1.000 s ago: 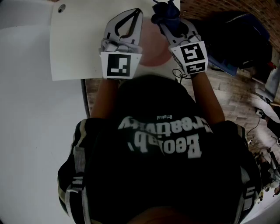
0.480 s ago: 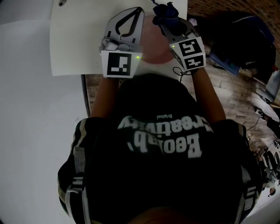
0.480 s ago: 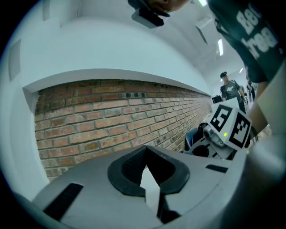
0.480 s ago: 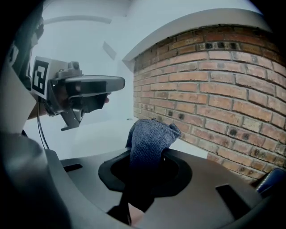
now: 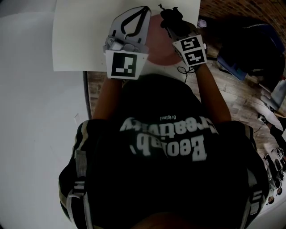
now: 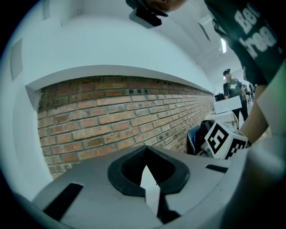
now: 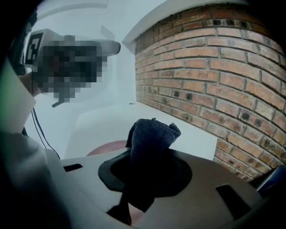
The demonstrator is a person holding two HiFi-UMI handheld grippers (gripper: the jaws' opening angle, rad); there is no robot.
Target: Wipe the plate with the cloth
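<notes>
"Where was the plate?"

"The pinkish plate (image 5: 156, 47) lay flat on the white worktop (image 5: 80, 40). It was close to the near edge and toward the right-hand corner, between my two tongs."

"And the cloth?"

"The dark blue cloth (image 7: 152, 138) was bunched in my right gripper (image 7: 147, 170). The jaws were clenched on it, and a thick wad stood out past their tips. Seen from my head, that wad sat over the far right part of the plate's rim. I could not tell whether the cloth touched the plate. In the right gripper view a curve of the plate showed just left of the cloth."

"What of your other tongs?"

"My left gripper (image 5: 143, 10) lay along the plate's left side. Its jaws were pressed together at the tips and held nothing. Only a sliver of white showed through the loop they made. Whether that gripper touched the rim I could not tell."

"What lay around all that?"

"Brickwork (image 7: 214, 67) ran along the worktop's right edge. A dark bag (image 5: 250, 36) sat beyond that edge, well apart from the plate. The left gripper view caught a person (image 6: 230, 85) standing far off past the bricks. My own dark shirt (image 5: 165, 143), with pale lettering, filled the lower part of the head view."
</notes>
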